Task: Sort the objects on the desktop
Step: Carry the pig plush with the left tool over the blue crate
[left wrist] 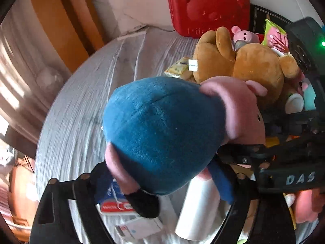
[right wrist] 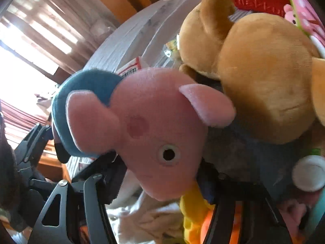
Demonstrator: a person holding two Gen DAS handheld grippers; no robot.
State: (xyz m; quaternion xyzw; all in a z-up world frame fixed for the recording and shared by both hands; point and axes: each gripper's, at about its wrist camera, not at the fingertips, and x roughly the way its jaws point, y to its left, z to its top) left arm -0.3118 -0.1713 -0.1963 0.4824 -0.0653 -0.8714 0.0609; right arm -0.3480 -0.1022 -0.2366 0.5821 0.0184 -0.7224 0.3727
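A wooden door frame (left wrist: pixel 50 20) stands beside the white wall (left wrist: pixel 142 0); striped curtains (right wrist: pixel 40 26) cover a bright window (right wrist: pixel 18 71).

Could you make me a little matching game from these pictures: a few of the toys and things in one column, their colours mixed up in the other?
Things:
1. bear case
2. big plush bear
3. pig toy's body
4. pig toy's head

Colours:
A. pink
B. red
C. teal blue
D. golden brown

Pairs: 1-B, 2-D, 3-C, 4-A
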